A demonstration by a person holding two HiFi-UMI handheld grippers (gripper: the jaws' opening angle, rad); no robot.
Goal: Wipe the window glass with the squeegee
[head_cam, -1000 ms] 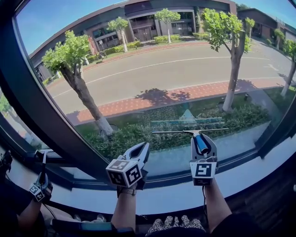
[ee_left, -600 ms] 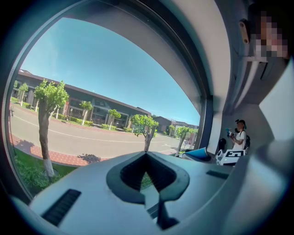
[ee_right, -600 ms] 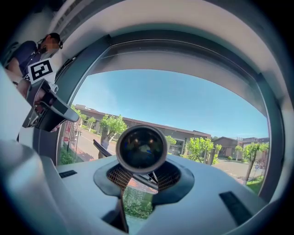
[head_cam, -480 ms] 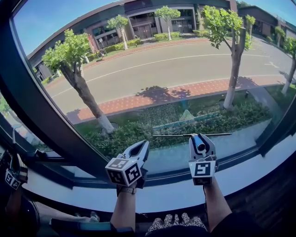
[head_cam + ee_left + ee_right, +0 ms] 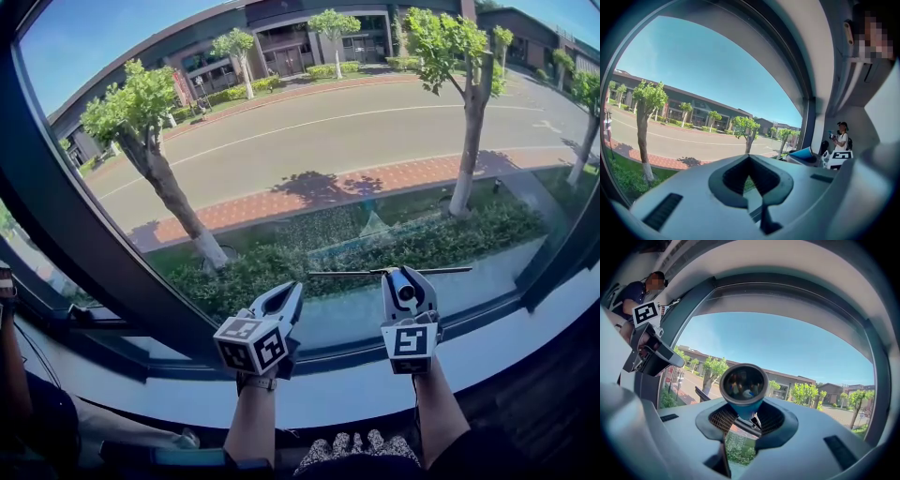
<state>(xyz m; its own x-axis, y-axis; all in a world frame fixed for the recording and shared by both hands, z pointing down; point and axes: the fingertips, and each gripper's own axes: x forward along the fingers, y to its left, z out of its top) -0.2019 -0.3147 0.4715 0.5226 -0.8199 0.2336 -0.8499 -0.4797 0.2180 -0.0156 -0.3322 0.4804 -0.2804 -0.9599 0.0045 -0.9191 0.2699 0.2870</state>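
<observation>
Right tongs (image 5: 400, 278) pinching the squeegee (image 5: 402, 290) by its blue handle. In the right gripper view the handle's round end (image 5: 743, 386) sits clamped between the jaws and points back at the camera. Left tongs (image 5: 290, 294) pressed together with nothing in them, confirmed in the left gripper view (image 5: 750, 180). They hang idle just left of the right tongs, tips toward the glass.

Squeegee blade (image 5: 347, 274) lies level, low on the window glass (image 5: 309, 131), right of centre, seemingly against the pane, though contact is hard to confirm. The bottom frame rail (image 5: 487, 317) is near below it, with the white sill (image 5: 525, 352) nearer still.

Change over the last second: the blade has dropped a little down the pane, then barely moved in the last half second. The handle has tipped so its end faces the head camera more. The left tongs have held the same spot.

Read: probably the tail of a downward stroke, with only a narrow strip of glass left under the blade. Likely next is finishing to the rail or lifting off for another pass. The upper and left glass is wide, and its wiped state can't be judged from here.

Another person's arm (image 5: 11, 356) shows at the far left edge, not involved.
</observation>
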